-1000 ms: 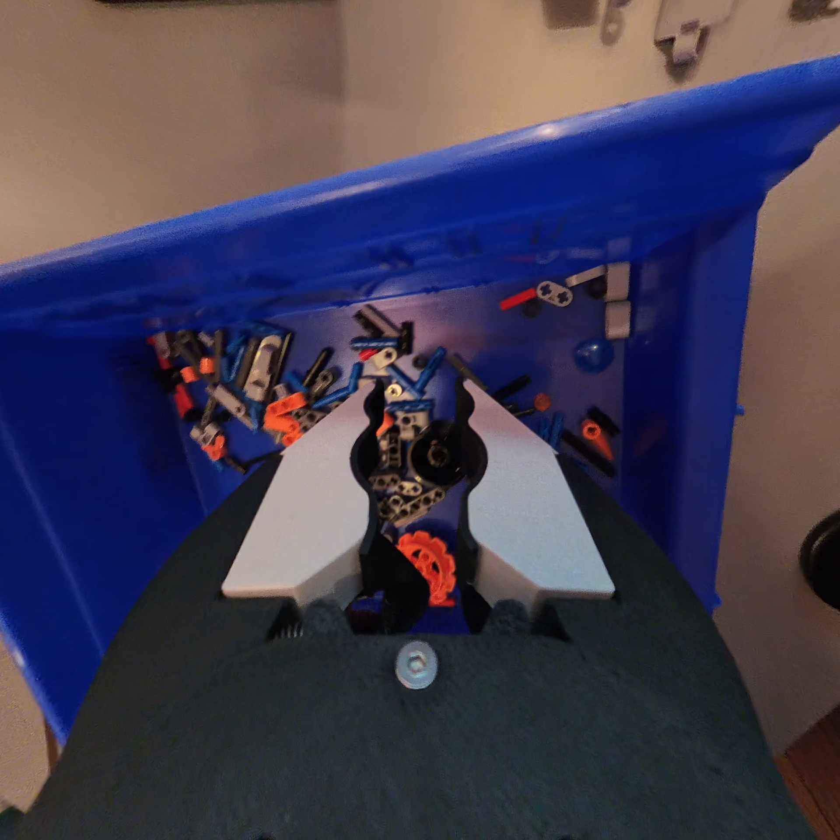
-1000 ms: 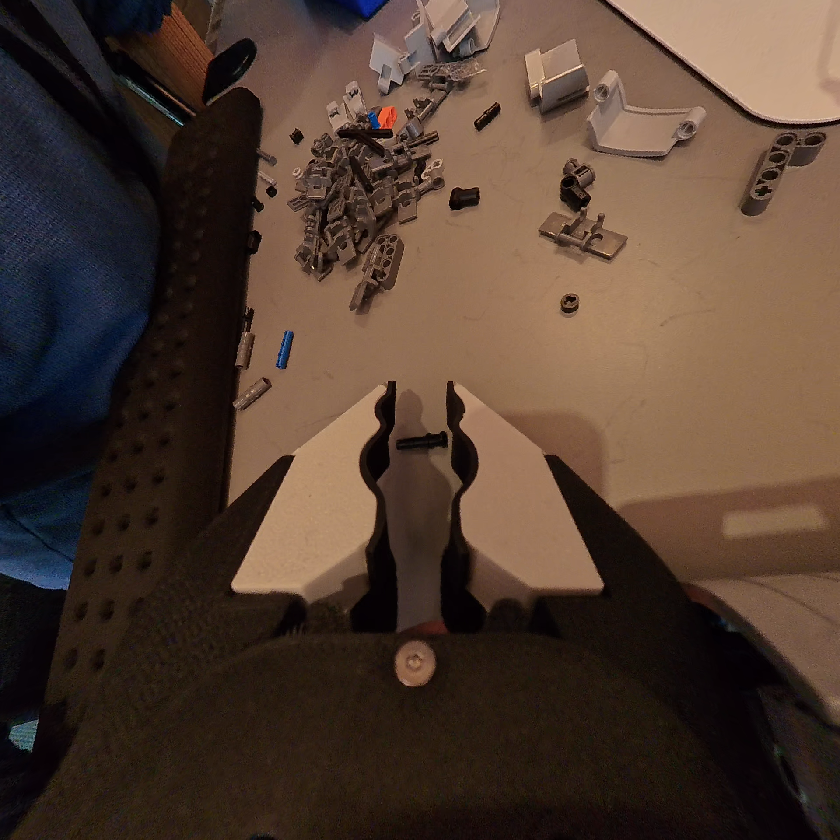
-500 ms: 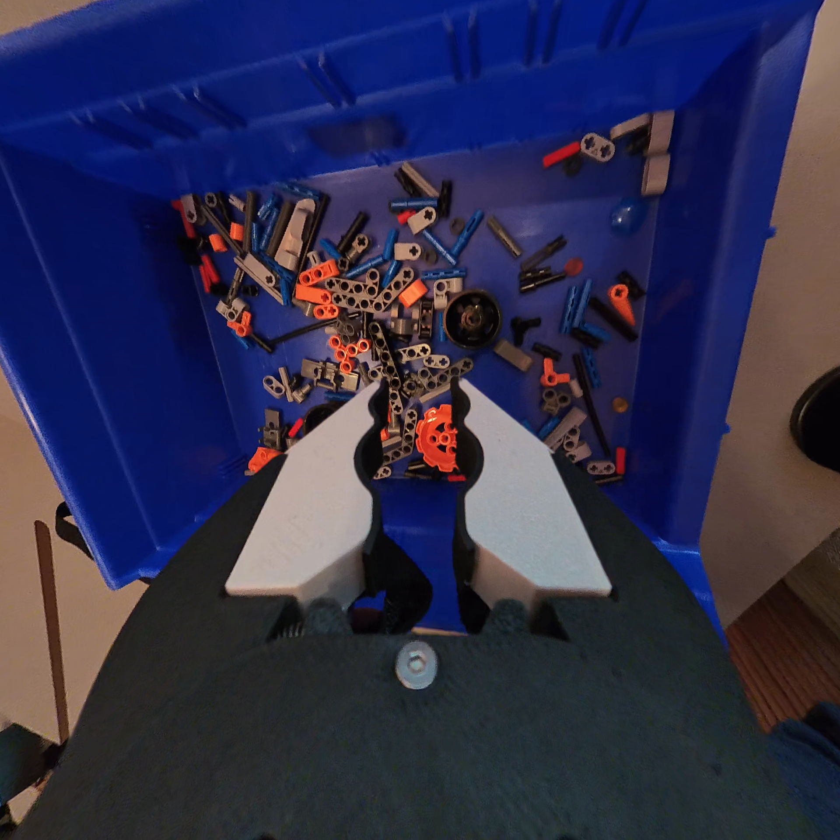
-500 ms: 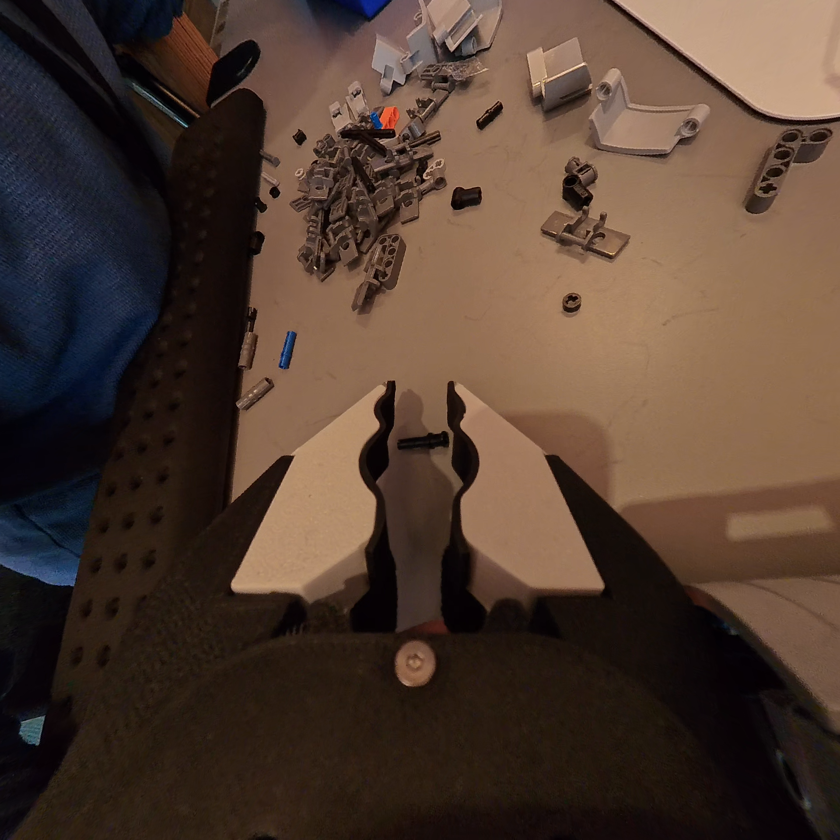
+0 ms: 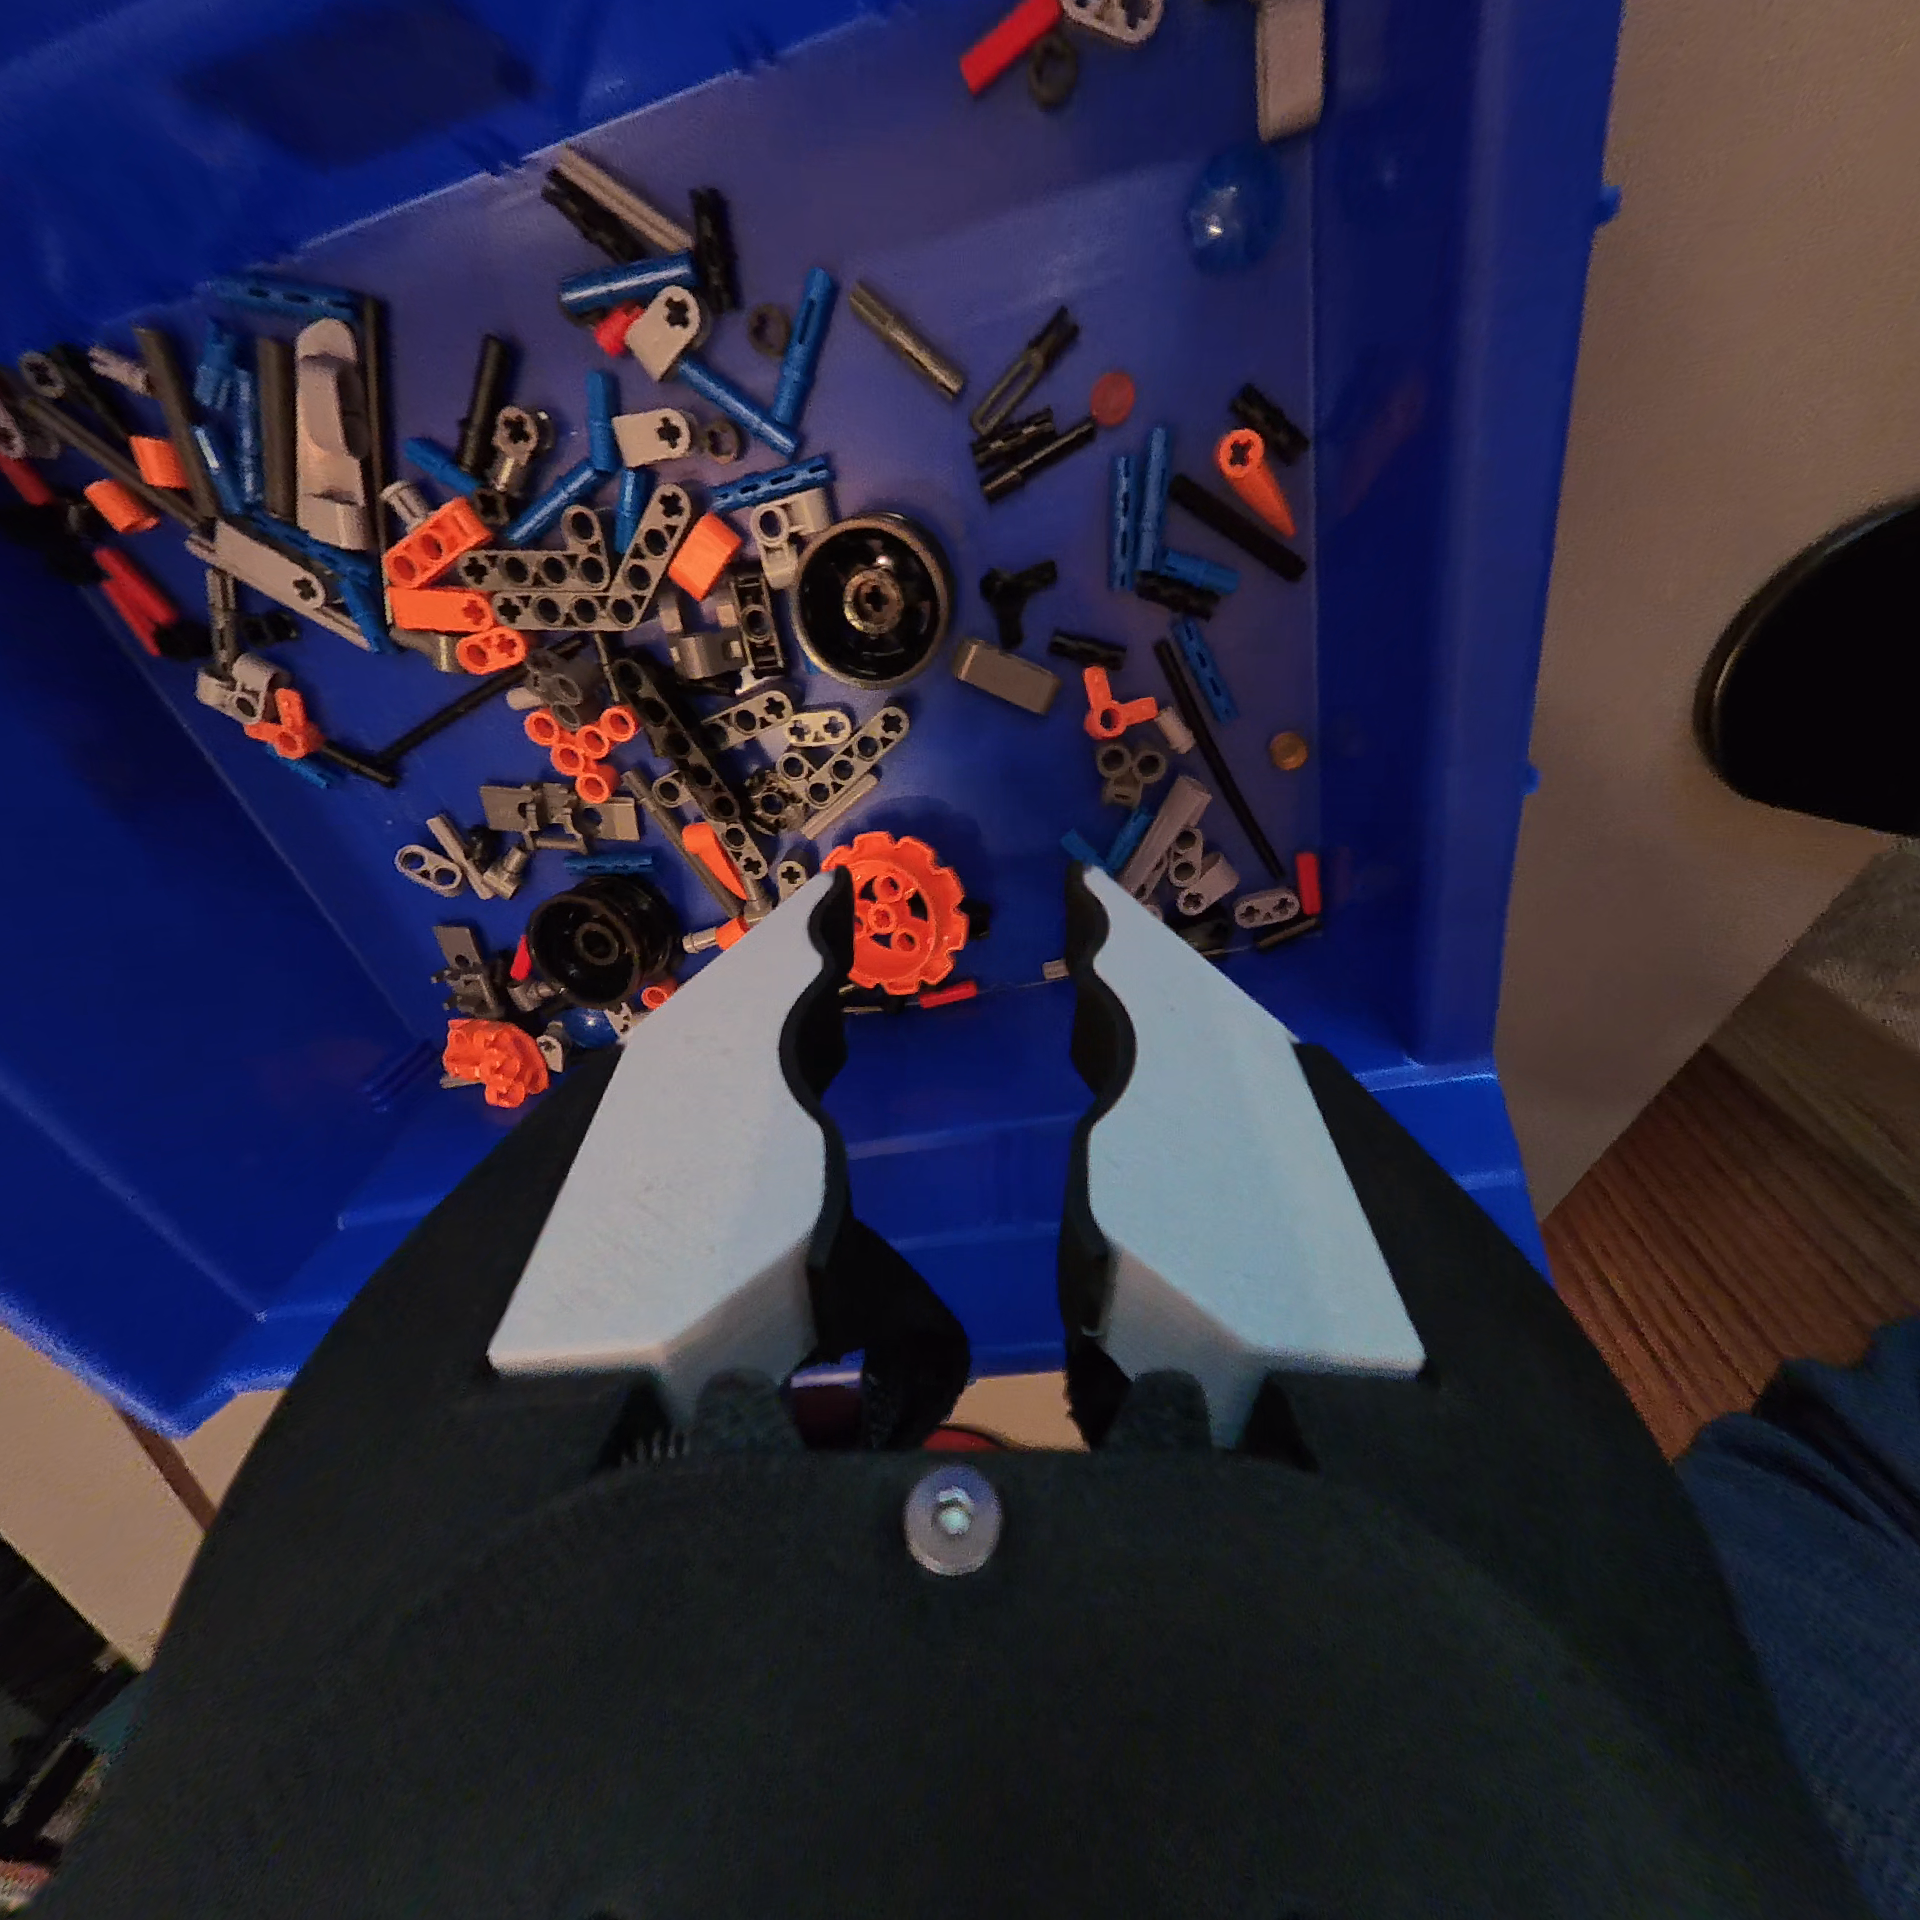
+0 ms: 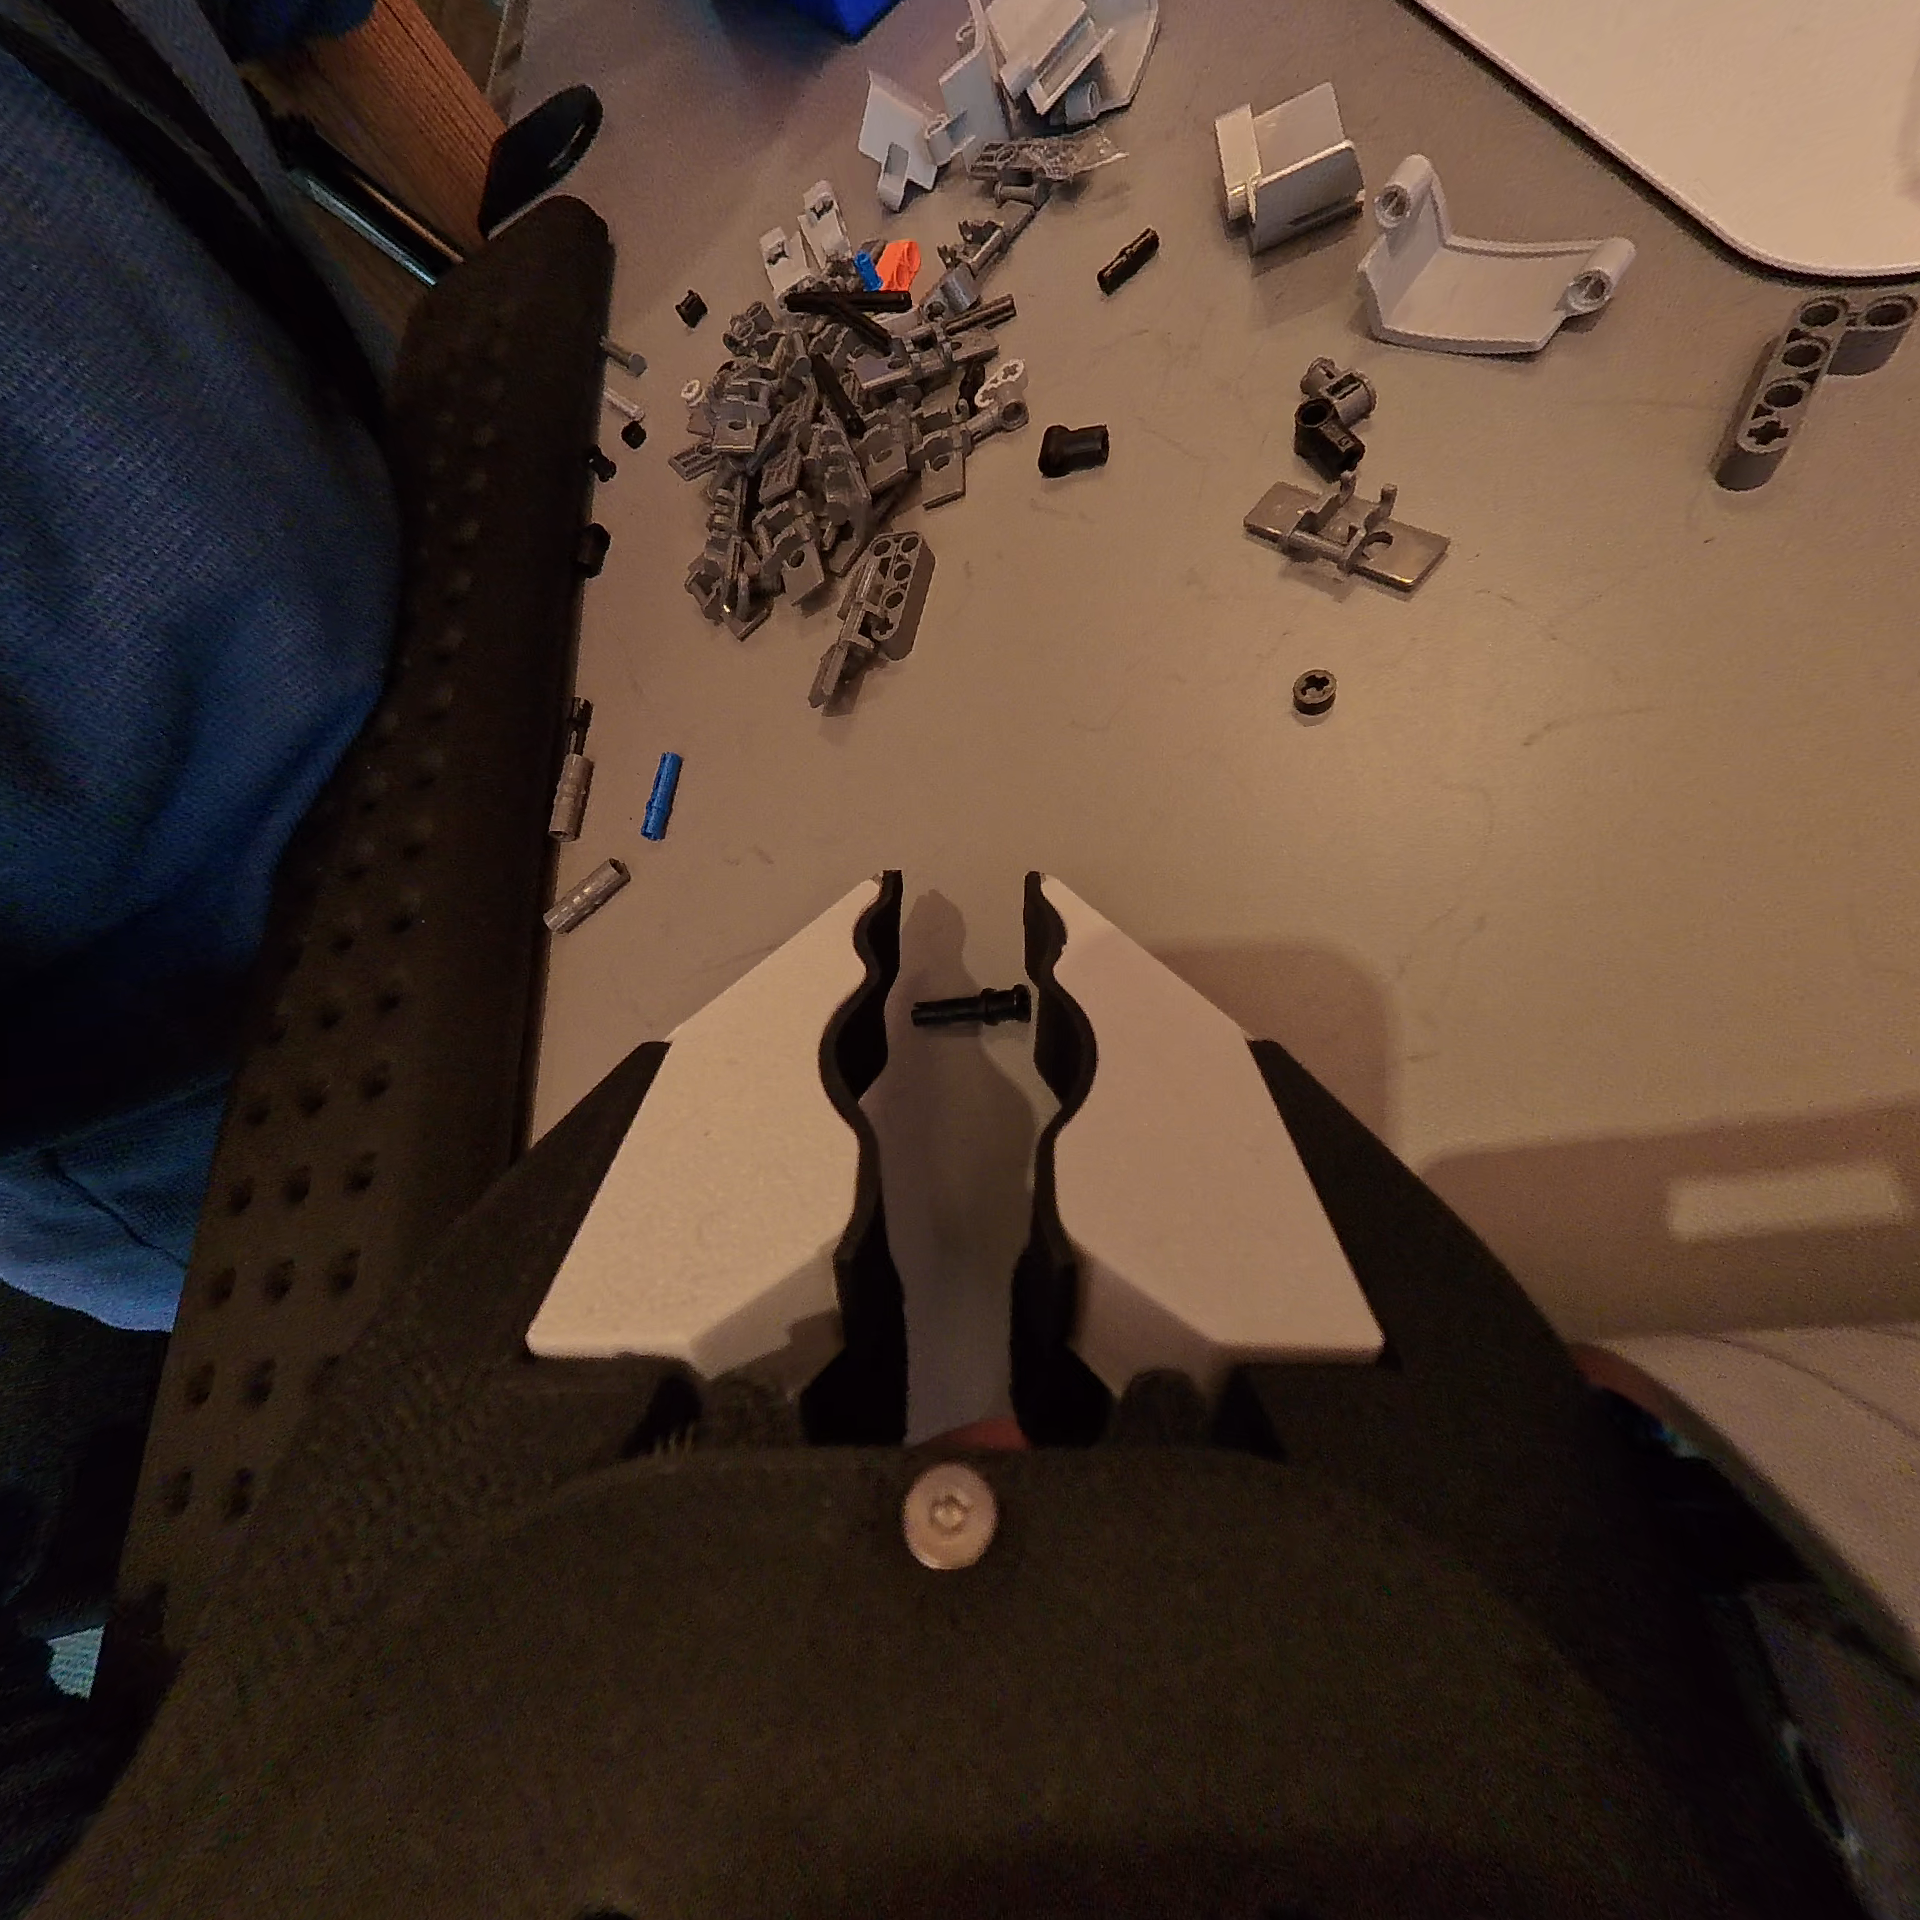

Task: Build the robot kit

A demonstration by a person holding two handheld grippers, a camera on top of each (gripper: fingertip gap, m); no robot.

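A grey matte tabletop (image 6: 1455,831) is filling the right wrist view, while the left wrist view is looking down into a deep blue plastic bin (image 5: 187,935) sitting against a pale wall, with wooden flooring showing at five o'clock.

The left gripper (image 5: 956,894) is hanging over the bin with its jaws spread wide and gripping nothing. An orange toothed plastic gear wheel (image 5: 899,928) is lying flat on the bin floor just inside the left fingertip. At eleven o'clock from the gear, a black spoked wheel hub (image 5: 873,603) is resting among loose grey, black, blue and orange building beams and pins. A second black wheel (image 5: 600,940) is lying at nine o'clock from the gear.

The right gripper (image 6: 964,883) is hovering above the tabletop, jaws parted with a gap between them. A short black plastic connector pin (image 6: 971,1008) is lying between the fingers, its long axis running crosswise, three o'clock to nine o'clock; whether the pads are touching it cannot be told. A heap of small grey building pieces (image 6: 821,468) is lying at twelve o'clock, well apart. A blue pin (image 6: 658,795) is lying at ten o'clock, near a black perforated strip (image 6: 416,831) along the table's edge. A pale grey curved panel piece (image 6: 1475,286) is resting at one o'clock.

No readable writing is showing.
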